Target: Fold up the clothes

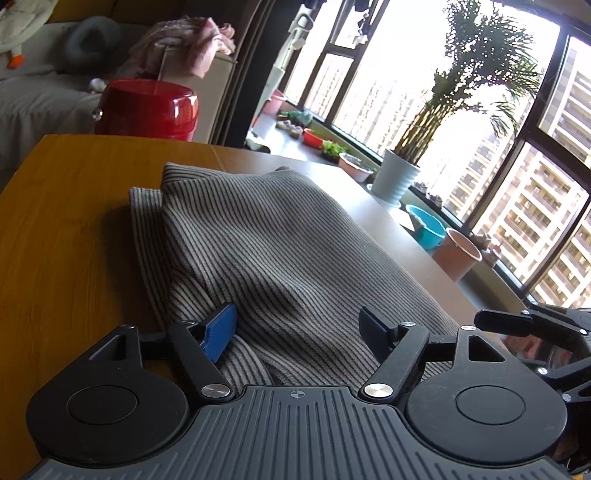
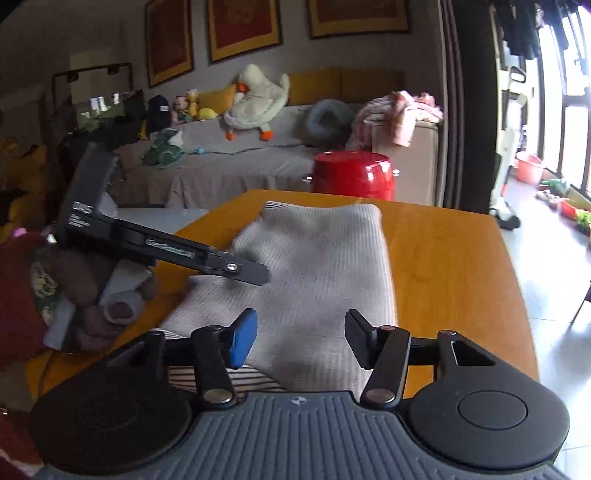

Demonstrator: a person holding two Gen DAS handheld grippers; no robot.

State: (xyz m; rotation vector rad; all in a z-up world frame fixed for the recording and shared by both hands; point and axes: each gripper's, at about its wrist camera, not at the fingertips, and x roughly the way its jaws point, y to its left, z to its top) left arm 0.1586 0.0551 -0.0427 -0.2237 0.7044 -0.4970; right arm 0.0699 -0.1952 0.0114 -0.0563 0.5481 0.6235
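One striped knit garment (image 1: 266,243) lies folded on the wooden table (image 1: 74,206); it looks soft, light and floppy, so pinch a doubled edge. Your left gripper (image 1: 297,328) and right gripper (image 2: 301,338) both stand apart, gripping nothing.

Bright windows (image 1: 480,110), grey sofa (image 2: 240,162), 3 framed wall pictures (image 2: 243,26).
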